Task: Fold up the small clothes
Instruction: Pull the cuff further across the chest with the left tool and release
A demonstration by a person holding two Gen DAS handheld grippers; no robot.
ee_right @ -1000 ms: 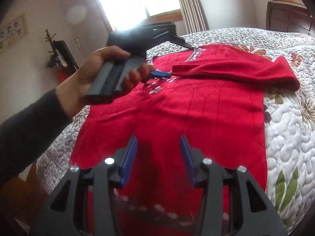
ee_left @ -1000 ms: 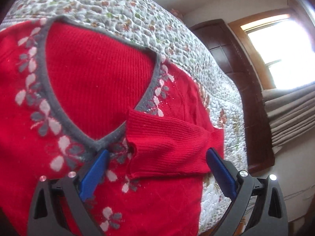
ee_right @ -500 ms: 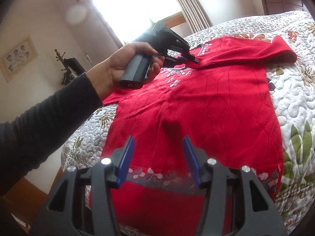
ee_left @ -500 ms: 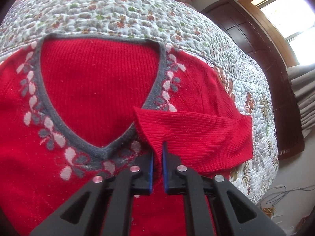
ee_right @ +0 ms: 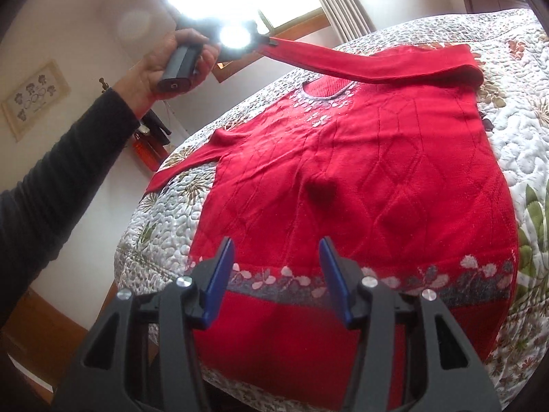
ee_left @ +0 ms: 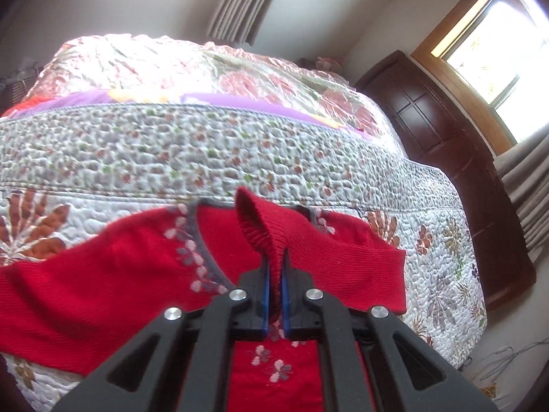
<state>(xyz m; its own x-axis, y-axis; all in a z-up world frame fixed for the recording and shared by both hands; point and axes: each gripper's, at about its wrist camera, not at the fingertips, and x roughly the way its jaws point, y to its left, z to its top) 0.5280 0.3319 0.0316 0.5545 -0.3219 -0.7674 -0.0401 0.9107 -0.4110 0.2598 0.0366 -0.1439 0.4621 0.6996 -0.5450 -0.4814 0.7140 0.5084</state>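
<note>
A red knitted sweater (ee_right: 360, 189) with a grey V-neck and a flower band at the hem lies face up on the quilted bed (ee_right: 528, 158). My left gripper (ee_left: 275, 276) is shut on the cuff (ee_left: 260, 226) of one sleeve. In the right wrist view that sleeve (ee_right: 370, 60) stretches up and leftward over the chest to the left gripper (ee_right: 264, 39), held in a hand against window glare. The other sleeve (ee_right: 185, 168) lies flat off the left side. My right gripper (ee_right: 278, 274) hovers open above the hem, holding nothing.
The floral quilt (ee_left: 206, 151) covers the bed, with a shiny patterned cover (ee_left: 192, 65) behind it. A dark wooden cabinet (ee_left: 456, 158) stands right of the bed beneath a window. A sleeved arm (ee_right: 58, 178) reaches in from the left. Bright windows glare in both views.
My left gripper went from open to shut on the sleeve cuff, then lifted it up off the chest. The right gripper stayed open and drew back toward the hem.
</note>
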